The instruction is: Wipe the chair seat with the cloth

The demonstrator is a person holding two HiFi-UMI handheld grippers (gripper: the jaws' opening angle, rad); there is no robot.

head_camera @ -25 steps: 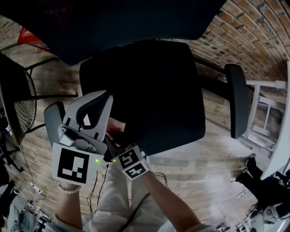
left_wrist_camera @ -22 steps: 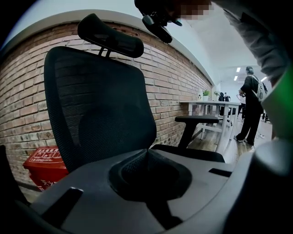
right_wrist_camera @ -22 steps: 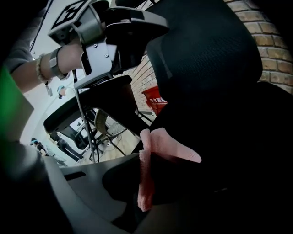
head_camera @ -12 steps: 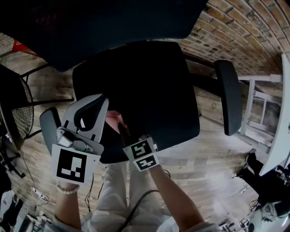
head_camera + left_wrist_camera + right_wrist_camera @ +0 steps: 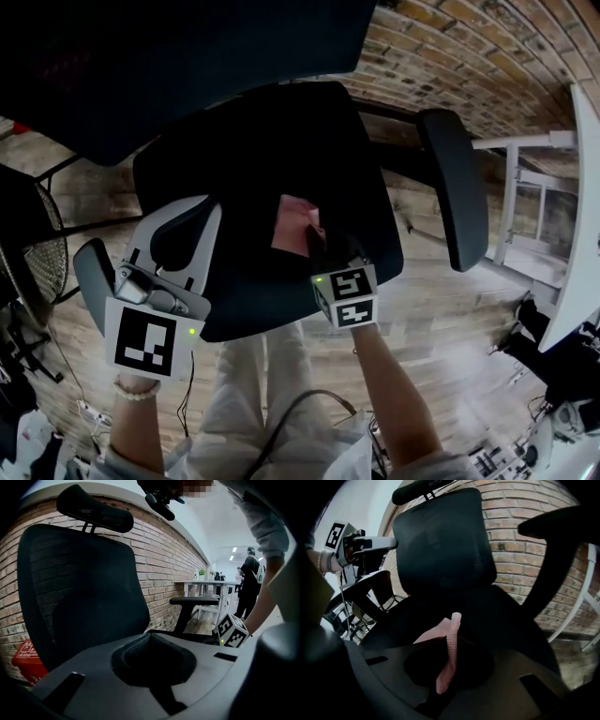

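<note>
The black office chair's seat (image 5: 281,141) fills the middle of the head view, under its mesh backrest (image 5: 79,588). A pink cloth (image 5: 295,225) lies on the front middle of the seat. My right gripper (image 5: 316,246) is shut on the cloth's near edge, and in the right gripper view a pinched fold of the cloth (image 5: 451,634) stands upright between the dark jaws. My left gripper (image 5: 183,225) hovers over the seat's left front edge and holds nothing. Its jaws do not show clearly.
The right armrest (image 5: 450,187) stands beside the seat; the left armrest (image 5: 94,272) lies under my left gripper. A dark wire-mesh chair (image 5: 28,234) is at far left, a white table frame (image 5: 534,216) at right. The person's legs (image 5: 262,394) are at the seat's front. People stand far off (image 5: 248,583).
My right gripper has dragged the cloth from the seat's front left edge rightward and inward to the seat's front middle. The left gripper has hardly moved.
</note>
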